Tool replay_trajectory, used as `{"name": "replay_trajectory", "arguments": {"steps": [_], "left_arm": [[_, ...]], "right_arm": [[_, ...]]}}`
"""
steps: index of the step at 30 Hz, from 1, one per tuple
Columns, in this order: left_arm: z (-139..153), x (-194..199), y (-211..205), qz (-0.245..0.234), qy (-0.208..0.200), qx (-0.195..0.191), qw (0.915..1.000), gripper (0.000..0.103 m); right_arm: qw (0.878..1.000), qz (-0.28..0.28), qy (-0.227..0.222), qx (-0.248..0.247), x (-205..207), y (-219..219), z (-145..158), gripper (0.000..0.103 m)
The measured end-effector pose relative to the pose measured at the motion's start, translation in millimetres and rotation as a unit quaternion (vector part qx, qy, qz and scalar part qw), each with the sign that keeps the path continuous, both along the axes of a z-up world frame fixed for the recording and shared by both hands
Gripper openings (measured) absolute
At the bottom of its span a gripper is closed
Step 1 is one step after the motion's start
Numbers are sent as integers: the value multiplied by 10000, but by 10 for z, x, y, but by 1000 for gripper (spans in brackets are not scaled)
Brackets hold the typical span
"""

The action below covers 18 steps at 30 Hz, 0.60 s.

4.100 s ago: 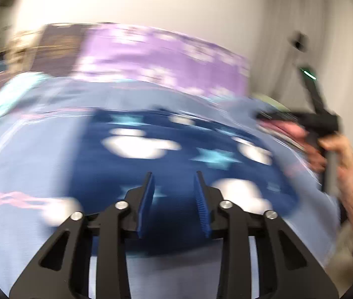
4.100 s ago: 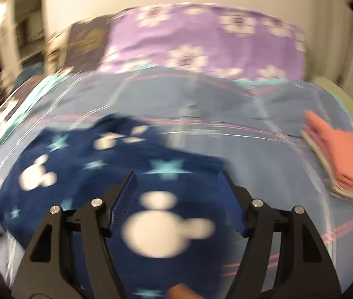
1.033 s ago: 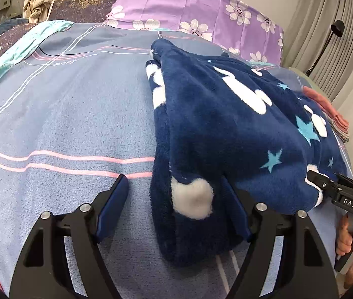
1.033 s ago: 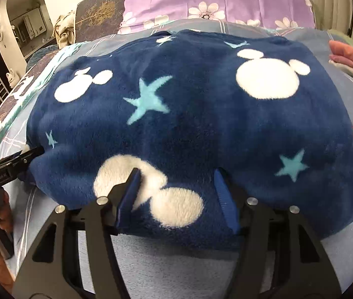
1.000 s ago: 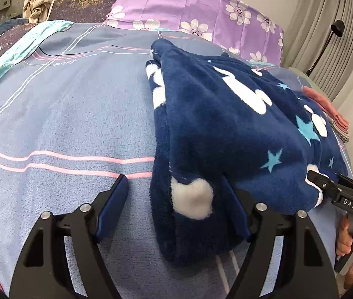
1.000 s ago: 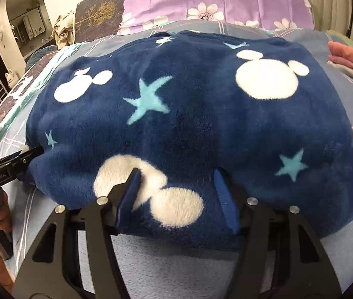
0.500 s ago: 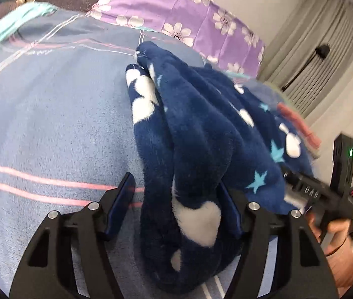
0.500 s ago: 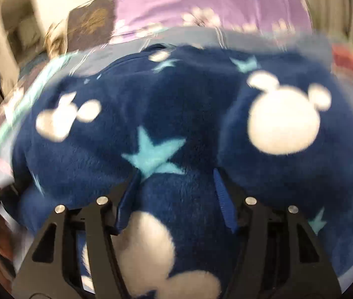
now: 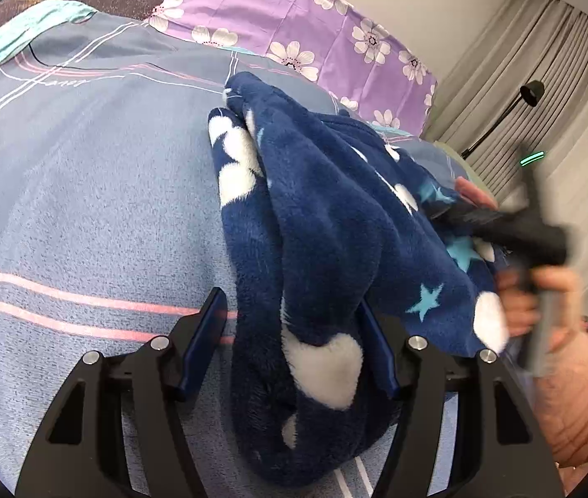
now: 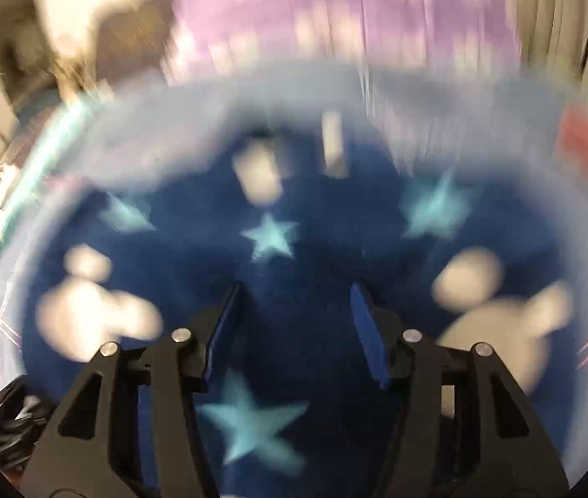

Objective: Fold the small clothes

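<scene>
Fleece [image 9: 327, 224] sits on the bed [image 9: 86, 191], bunched into thick folds: navy, white mouse-head blobs, teal stars. Its near end lies by the foot edge of the bed, and the far end runs up toward the purple flowered pillow [image 9: 302, 29] at the head edge.

Your left gripper [image 9: 294, 332] is spread wide around the near end of the bundle. The right pad is against the fleece, the left pad [image 9: 204, 336] is clear of it over the pink stripes of the bed cover. Not pinching anything.

Your right gripper [image 10: 296, 323] is released too, jaws apart, with fleece [image 10: 294, 257] filling the gap below them. That view is badly motion-blurred, so you can't tell whether the pads touch the fabric. From the left wrist view the right gripper [image 9: 513, 232] is a dark smear over the right side of the fleece, with your right hand [image 9: 542, 303] under it.

Curtain [image 9: 542, 95] and a black lamp [image 9: 518, 103] stand past the right edge of the bed.
</scene>
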<state>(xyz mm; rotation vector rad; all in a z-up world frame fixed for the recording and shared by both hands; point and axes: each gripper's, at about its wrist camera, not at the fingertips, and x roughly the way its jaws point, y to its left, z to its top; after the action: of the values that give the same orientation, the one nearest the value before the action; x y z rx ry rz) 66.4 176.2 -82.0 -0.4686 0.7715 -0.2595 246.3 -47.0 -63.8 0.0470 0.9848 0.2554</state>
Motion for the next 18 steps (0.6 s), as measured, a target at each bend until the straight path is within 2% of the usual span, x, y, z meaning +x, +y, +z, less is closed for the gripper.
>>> {"name": "replay_trajectory", "arguments": {"steps": [4, 7, 9, 12, 14, 16, 17, 18], "left_arm": [[4, 5, 29, -11, -3, -108, 9999, 64], [6, 3, 31, -20, -4, -137, 9999, 64], [8, -1, 28, -19, -7, -148, 9999, 64], [14, -1, 37, -22, -9, -147, 9999, 64], [16, -2, 40, -20, -9, -148, 9999, 64], [19, -3, 36, -19, -10, -131, 9999, 64], [23, -7, 31, -26, -16, -119, 9999, 64], [23, -1, 30, -32, -18, -104, 9999, 65]], "right_arm": [[9993, 115, -202, -302, -111, 77, 99, 58], [9996, -1, -151, -245, -119, 50, 275, 57], [9988, 33, -470, -165, -109, 80, 524, 57], [9954, -33, -879, -388, 79, 154, 708, 58], [9970, -201, -647, -383, 330, 140, 609, 60], [9978, -320, 261, -516, 691, 115, 106, 63], [9978, -260, 279, -548, 764, 116, -46, 71], [9976, -160, 72, -671, 760, 148, -16, 72]]}}
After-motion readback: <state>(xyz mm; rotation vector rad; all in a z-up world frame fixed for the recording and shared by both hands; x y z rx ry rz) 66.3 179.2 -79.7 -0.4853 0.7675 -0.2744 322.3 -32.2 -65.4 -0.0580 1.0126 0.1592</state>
